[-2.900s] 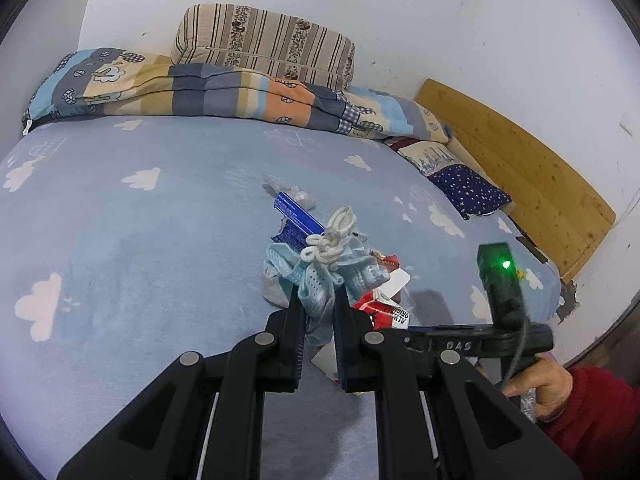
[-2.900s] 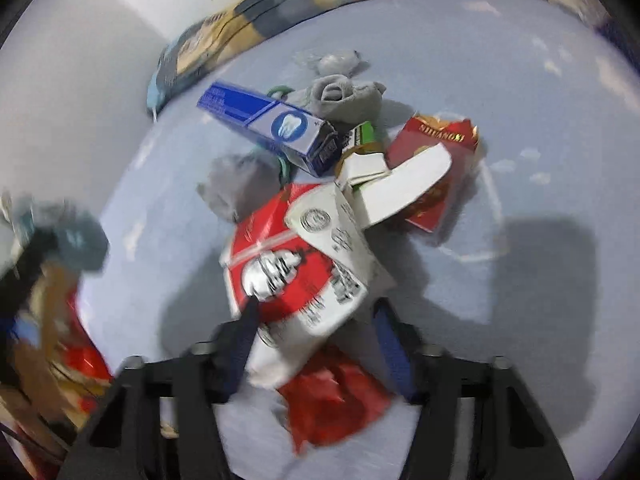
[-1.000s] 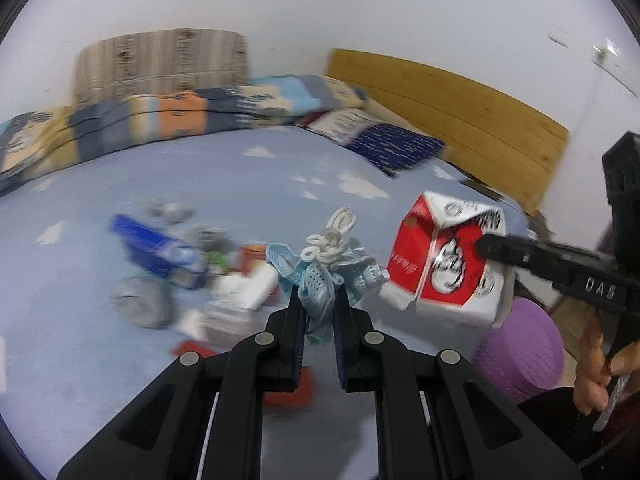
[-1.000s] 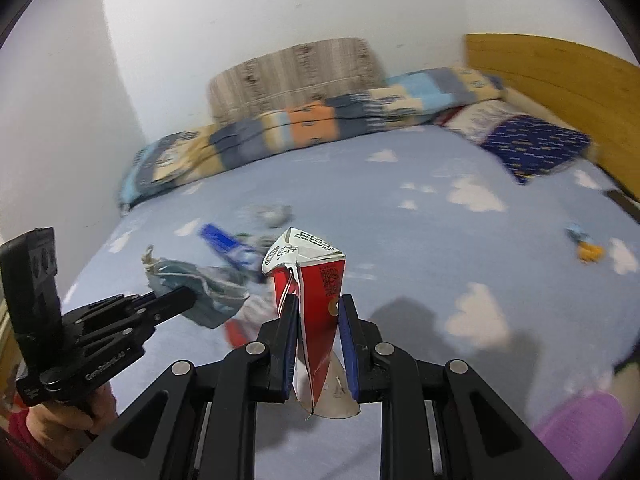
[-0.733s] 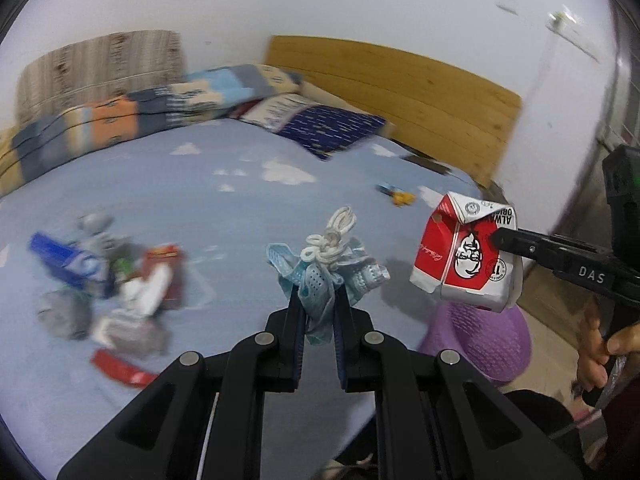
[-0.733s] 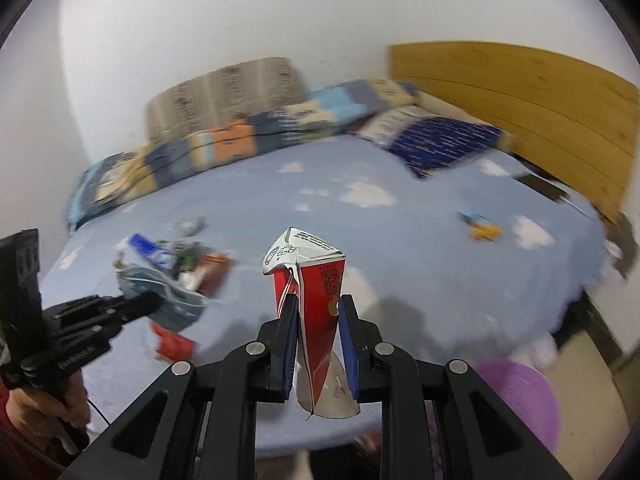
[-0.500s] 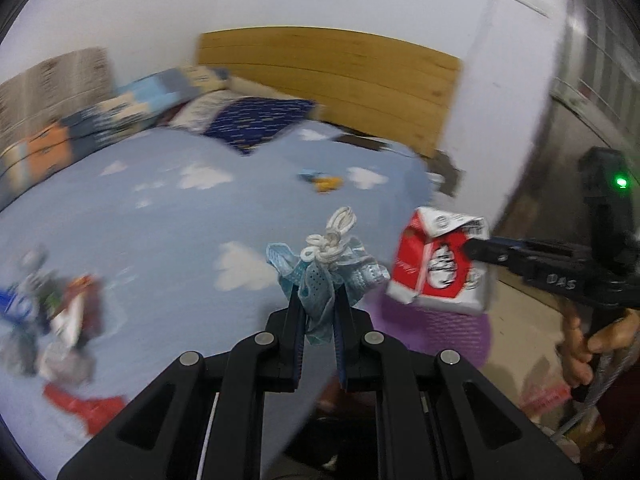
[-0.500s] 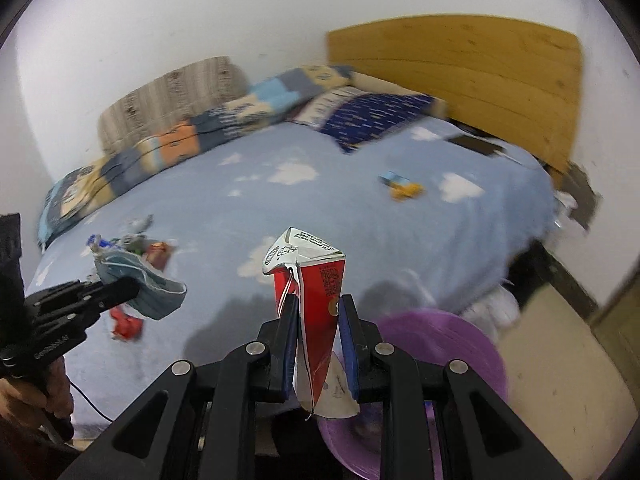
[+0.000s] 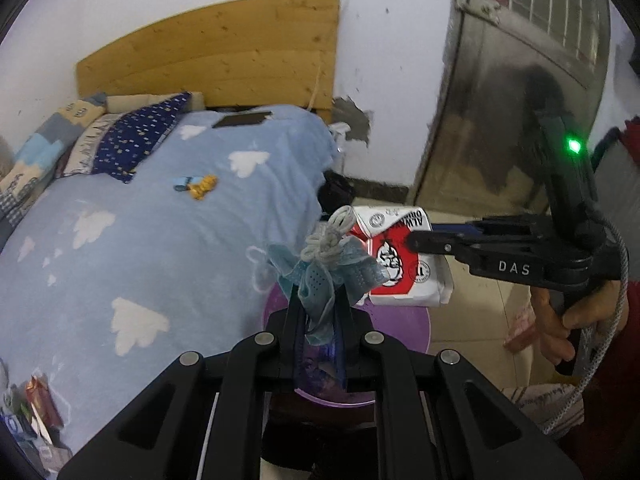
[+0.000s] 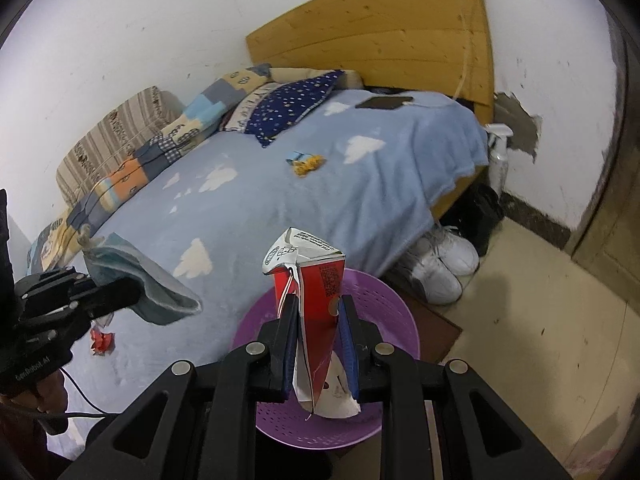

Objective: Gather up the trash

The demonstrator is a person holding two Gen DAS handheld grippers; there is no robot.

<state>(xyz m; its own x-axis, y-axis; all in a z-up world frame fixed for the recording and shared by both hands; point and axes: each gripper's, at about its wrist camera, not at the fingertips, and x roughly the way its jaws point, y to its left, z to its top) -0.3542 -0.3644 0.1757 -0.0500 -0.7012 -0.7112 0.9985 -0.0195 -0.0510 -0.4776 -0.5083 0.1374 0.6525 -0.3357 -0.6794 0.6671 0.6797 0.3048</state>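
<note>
Above the round purple plastic basket [image 10: 384,304], the right gripper [image 10: 318,320] clamping the crushed red-and-white carton [image 10: 316,280] and the left gripper [image 9: 318,312] pinching the crumpled blue face mask [image 9: 320,276] should centre before releasing.

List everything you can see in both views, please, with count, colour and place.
mask: one, pale blue, held in left hand-held gripper
carton: one, red and white, held in right hand-held gripper above the basket
basket: one, purple, on floor beside bed
bed: one, blue cover with white clouds
headboard: one, wood, by wall
pillow: one, dark blue, dotted
toy: one, blue and orange, on bed
phone: one, black, near headboard
shoes: two, white, under bed edge
left hand-held gripper: black, shut
right hand-held gripper: black, shut
</note>
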